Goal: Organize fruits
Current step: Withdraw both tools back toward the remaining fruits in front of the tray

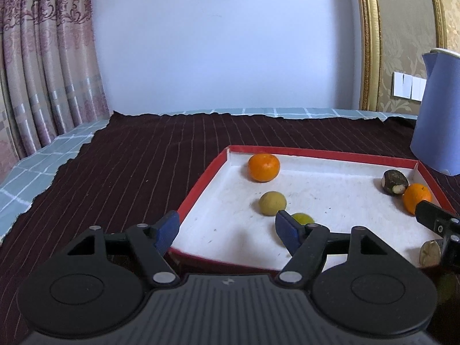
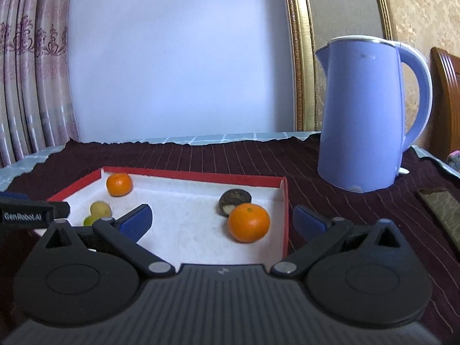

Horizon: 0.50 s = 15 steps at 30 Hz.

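Left claw (image 1: 225,231) jaws apart, nothing between the pads; it sits low over the near left corner of the red-rimmed tray (image 1: 201,184), left finger outside the rim, right finger inside

Yellowish round fruit (image 1: 272,203) just ahead of the right finger's tip; a green fruit (image 1: 302,218) right behind that tip, partly hidden by it. Far orange (image 1: 264,167) sits in the far left corner of the tray, close to both walls

Right claw (image 2: 222,221) also wide open, empty. Near orange (image 2: 248,222) lies between its fingers, just ahead, closer to the right one, pads not touching it. Right finger is outside the tray's right wall (image 2: 284,215), left finger inside over the white floor

Dark brown fruit (image 2: 234,202) touches the near orange from behind, pale patch showing at its front

In the left view one more pale cut-looking piece (image 1: 429,253) at the tray's near right, half behind the right claw; can't tell what it is

Room: tray middle is bare white floor, fruits sit toward the corners and sides. Blue kettle (image 2: 365,115) stands on the dark striped cloth (image 1: 129,158) beyond the tray's far right corner, apart from it. Cloth left of the tray open up to its ragged edge; curtain (image 1: 43,57) beyond
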{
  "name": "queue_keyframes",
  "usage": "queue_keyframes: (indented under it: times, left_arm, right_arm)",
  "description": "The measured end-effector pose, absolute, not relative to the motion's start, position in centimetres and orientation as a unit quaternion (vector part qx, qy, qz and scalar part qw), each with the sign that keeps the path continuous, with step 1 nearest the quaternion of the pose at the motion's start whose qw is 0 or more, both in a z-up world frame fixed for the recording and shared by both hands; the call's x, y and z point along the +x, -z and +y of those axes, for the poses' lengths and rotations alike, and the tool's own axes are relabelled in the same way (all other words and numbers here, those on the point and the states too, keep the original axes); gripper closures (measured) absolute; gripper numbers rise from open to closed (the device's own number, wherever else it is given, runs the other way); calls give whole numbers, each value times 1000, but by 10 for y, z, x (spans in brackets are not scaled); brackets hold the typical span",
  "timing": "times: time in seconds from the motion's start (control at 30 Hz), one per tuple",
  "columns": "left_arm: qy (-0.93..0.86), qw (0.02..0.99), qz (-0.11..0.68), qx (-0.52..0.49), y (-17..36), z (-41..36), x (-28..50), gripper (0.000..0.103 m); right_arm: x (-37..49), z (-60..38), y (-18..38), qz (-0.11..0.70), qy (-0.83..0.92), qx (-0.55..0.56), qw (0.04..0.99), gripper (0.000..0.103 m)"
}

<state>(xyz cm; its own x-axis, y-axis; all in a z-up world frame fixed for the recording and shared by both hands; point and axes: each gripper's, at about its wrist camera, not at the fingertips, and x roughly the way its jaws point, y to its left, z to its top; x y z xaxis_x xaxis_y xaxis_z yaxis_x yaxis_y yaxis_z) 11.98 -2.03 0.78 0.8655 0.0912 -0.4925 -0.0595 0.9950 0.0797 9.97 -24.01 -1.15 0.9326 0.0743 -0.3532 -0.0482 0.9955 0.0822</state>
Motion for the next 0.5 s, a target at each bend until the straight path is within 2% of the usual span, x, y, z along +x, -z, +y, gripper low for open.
queue_keyframes:
  times: [0.3, 0.5]
  left_arm:
    - [-24, 967, 255, 19, 3, -5, 92, 30]
    - [73, 968, 239, 17, 5, -9, 66, 30]
  right_arm:
    - [77, -253, 13, 181, -23, 84, 980, 0]
    - [59, -250, 16, 204, -21, 70, 976, 0]
